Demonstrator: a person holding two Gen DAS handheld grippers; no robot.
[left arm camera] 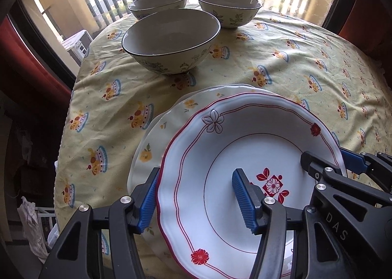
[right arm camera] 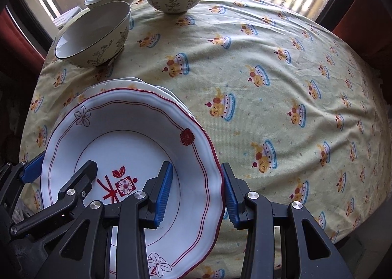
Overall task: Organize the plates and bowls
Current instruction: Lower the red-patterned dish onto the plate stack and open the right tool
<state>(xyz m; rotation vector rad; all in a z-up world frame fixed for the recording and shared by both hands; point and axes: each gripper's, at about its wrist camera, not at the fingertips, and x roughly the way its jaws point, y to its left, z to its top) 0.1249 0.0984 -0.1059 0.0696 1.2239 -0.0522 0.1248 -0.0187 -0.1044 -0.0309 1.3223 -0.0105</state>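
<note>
your left tongs (left arm camera: 196, 201) and right tongs (right arm camera: 197, 194) each pinched the red plate (left arm camera: 245, 132) over the stack; three bowls (left arm camera: 171, 41) sat unstacked

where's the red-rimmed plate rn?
Near edge of the table, on top of the yellow-flower plate, between both grippers: left gripper straddles its left rim, right gripper its right rim. Red-rimmed plate; bowls sit beyond.

Right gripper (right arm camera: 197, 192) jaws straddle the red-trimmed plate (right arm camera: 137, 122) rim.
</note>
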